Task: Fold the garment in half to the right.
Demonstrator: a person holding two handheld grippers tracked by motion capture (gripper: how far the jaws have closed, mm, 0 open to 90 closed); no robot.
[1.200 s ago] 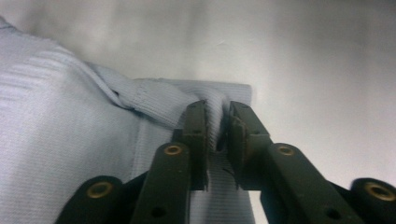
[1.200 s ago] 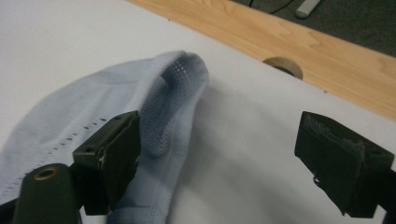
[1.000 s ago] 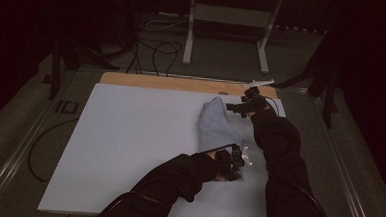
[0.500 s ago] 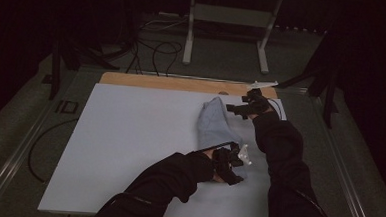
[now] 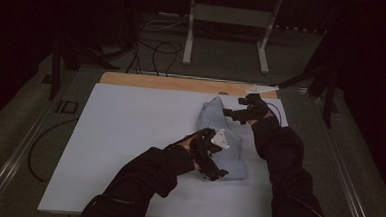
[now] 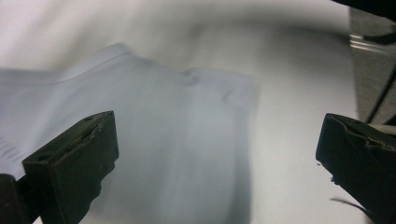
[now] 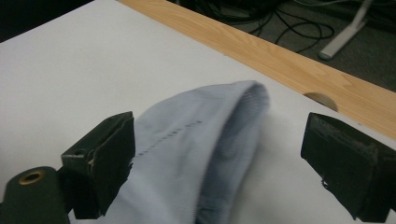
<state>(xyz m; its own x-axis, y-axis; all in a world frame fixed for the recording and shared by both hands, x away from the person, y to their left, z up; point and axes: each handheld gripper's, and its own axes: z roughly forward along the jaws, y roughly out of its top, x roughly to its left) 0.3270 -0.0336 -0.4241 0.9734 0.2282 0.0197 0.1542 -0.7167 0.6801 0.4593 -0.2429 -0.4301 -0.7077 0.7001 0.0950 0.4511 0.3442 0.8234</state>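
Light-blue cloth (image 5: 219, 140) lies crumpled on worktop (image 5: 129, 135), right half, nr right edge. Left gripper (image 5: 213, 157) above cloth's near part, jaws just opened wide, nothing between pads. Right gripper (image 5: 233, 112) at cloth's far end, jaws apart, gripping nothing.

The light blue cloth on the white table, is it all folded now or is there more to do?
Partly. The light blue cloth lies doubled over in a narrow shape on the white table, so one fold looks made. The left gripper has just been opening; its jaws stand wide, with nothing clamped between them. The right gripper is open too, over the cloth's rounded far end. Probably left: another fold or some smoothing.
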